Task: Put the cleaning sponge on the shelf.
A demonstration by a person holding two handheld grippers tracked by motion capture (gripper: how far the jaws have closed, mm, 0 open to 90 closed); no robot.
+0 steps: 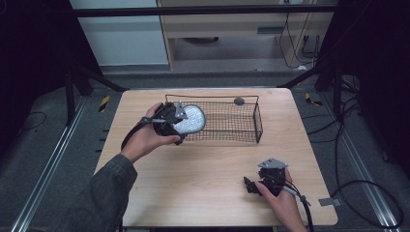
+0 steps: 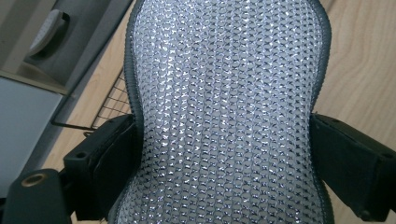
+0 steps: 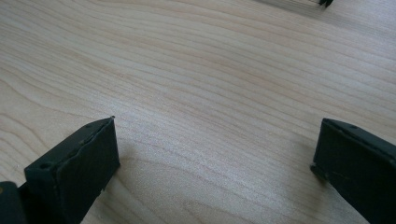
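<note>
A silvery, glittering mesh pad with a grey edge point(image 1: 192, 119) point(image 2: 224, 93) is pinched at its narrow waist by my left gripper point(image 1: 178, 126) point(image 2: 224, 154), which is shut on it. The pad hangs at the left end of a black wire basket point(image 1: 259, 123), just above its rim. My right gripper point(image 1: 249, 185) point(image 3: 215, 158) rests low over the wooden table point(image 1: 203, 169) near the front right, jaws wide open with bare wood between them.
A small dark round thing point(image 1: 239, 101) sits at the basket's far rim. The basket's wire edge point(image 2: 109, 100) appears behind the pad in the left gripper view. Metal frame legs and cables lie on the floor around the table.
</note>
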